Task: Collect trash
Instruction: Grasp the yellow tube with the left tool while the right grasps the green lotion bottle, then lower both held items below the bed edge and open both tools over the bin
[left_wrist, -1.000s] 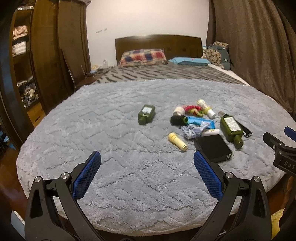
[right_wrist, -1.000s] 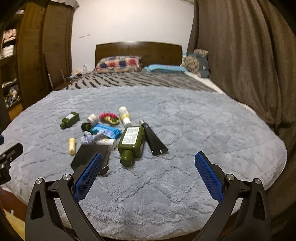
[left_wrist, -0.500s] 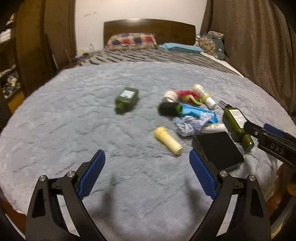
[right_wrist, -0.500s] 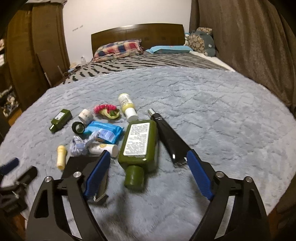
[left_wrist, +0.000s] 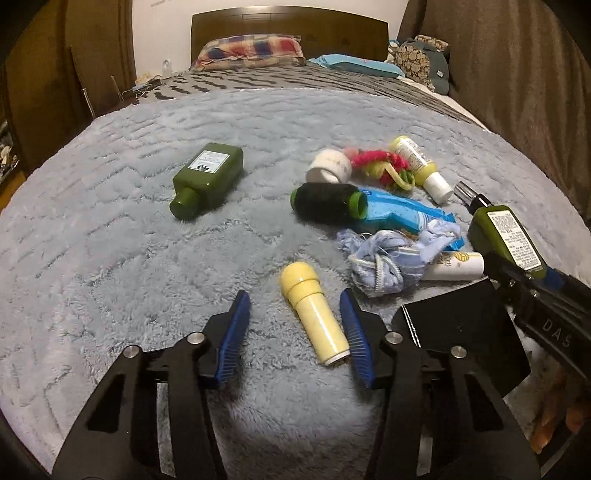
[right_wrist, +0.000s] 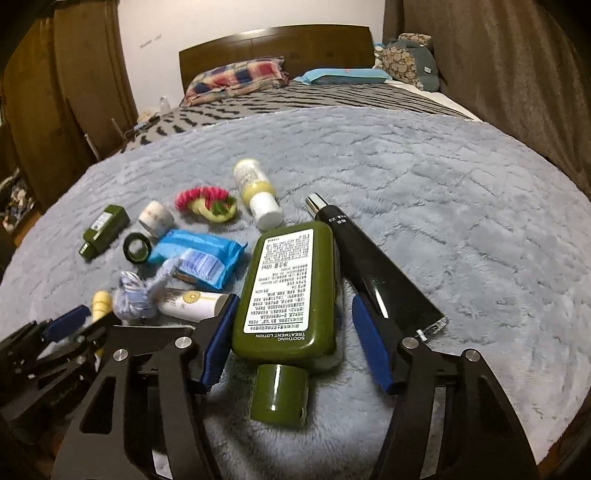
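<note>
- Over the last second both grippers had come down from well back of the clutter to the bed surface, and both had narrowed from a wide spread.
- The left gripper (left_wrist: 295, 328) was part-spread around the pale yellow plastic tube (left_wrist: 314, 314) lying on the fluffy grey blanket (left_wrist: 110, 258); the right pad looked to be touching it, the left pad apart.
- The right gripper (right_wrist: 295, 339) straddled the large olive-green lotion bottle (right_wrist: 288, 291), nearly closed on it but not yet pinching.
- Judged from this, two pickups were about to start and nothing was collected yet.
- Counted: two green bottles, the second, smaller green bottle (left_wrist: 207, 181) lying apart; one black tube (right_wrist: 373, 273); one blue wrapper packet (right_wrist: 199, 254); one black box (left_wrist: 465, 332).
</note>
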